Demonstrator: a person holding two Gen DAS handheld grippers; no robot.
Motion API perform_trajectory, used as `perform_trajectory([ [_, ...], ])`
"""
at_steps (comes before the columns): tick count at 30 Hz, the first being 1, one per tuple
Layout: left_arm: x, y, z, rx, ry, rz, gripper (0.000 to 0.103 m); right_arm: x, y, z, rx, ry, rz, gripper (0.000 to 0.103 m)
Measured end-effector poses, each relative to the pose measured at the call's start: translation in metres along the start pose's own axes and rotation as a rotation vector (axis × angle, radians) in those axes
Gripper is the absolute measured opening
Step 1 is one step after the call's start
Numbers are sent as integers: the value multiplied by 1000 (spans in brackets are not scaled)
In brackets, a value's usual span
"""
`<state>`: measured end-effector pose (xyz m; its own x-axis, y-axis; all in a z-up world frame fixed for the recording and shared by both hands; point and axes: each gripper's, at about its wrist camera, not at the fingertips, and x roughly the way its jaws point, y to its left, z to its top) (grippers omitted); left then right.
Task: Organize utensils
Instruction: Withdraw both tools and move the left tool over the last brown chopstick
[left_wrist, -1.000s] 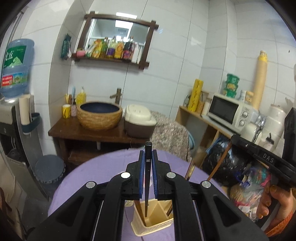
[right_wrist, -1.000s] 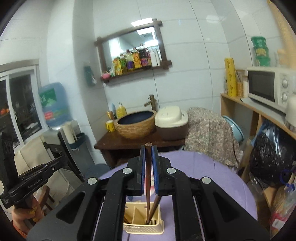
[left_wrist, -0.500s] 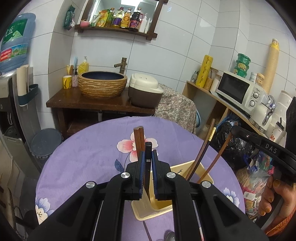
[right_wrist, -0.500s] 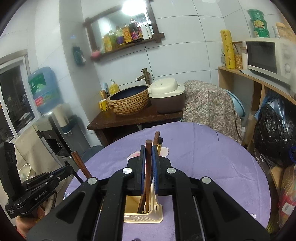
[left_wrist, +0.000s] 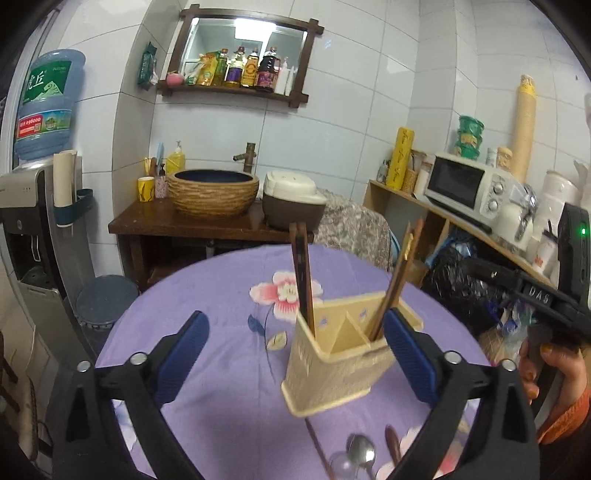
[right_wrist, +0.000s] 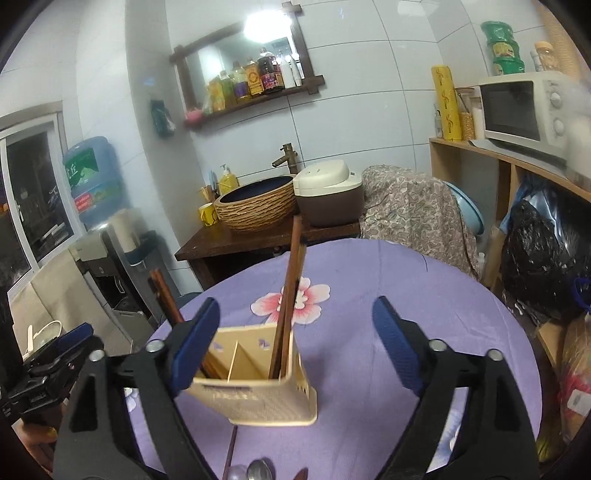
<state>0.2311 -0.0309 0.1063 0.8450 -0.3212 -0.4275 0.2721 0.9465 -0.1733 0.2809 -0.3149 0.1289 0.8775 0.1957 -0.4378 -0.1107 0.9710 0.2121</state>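
Your left gripper (left_wrist: 295, 338) has just sprung its jaws wide apart, and no pad presses on anything. Your right gripper (right_wrist: 295, 341) has likewise just opened and grips nothing. The cream utensil holder (right_wrist: 258, 380) stands upright on the purple floral tablecloth (right_wrist: 369, 280), between both sets of jaws. Dark chopsticks (left_wrist: 303, 273) lean in one compartment, brown chopsticks (right_wrist: 290, 291) in another. A spoon (left_wrist: 360, 450) lies on the cloth just in front of the holder.
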Motion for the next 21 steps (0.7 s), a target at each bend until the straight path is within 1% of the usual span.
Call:
perform_trajectory([
  [1,-1,0,-12,12,23,6,97,-3,0,-6,-5,4,-4,92],
  [3,-1,-1,-34,37,78,41,97,-9,-2,-29,-14,30,-26,95],
  [5,1,-2,-59,60,146,69,97,-14,-5,-51,-15,59,-40,95],
  [7,3,-1,-78,52,199,61,97,-15,-8,-71,-19,89,-63,95],
  [8,4,-1,-91,35,236,40,97,-15,-8,-87,-29,121,-92,95],
  [10,5,2,-107,1,271,16,97,-16,-7,-106,-42,154,-123,95],
  [12,5,3,-122,-26,290,29,97,-15,-5,-129,-60,201,-161,95],
  [14,5,2,-135,-31,313,55,91,-17,-6,-149,-64,235,-191,95],
  [16,5,-1,-144,-40,331,52,71,-20,-10,-167,-55,259,-227,95],
  [17,6,-3,-149,-47,351,34,67,-21,-12,-174,-52,269,-244,95],
  [18,7,-5,-153,-49,367,20,61,-22,-13,-181,-51,276,-252,95],
  [19,11,-9,-158,-48,388,5,57,-24,-15,-187,-44,286,-253,95],
  [21,16,-18,-165,-40,413,-12,52,-26,-19,-195,-20,297,-249,95],
])
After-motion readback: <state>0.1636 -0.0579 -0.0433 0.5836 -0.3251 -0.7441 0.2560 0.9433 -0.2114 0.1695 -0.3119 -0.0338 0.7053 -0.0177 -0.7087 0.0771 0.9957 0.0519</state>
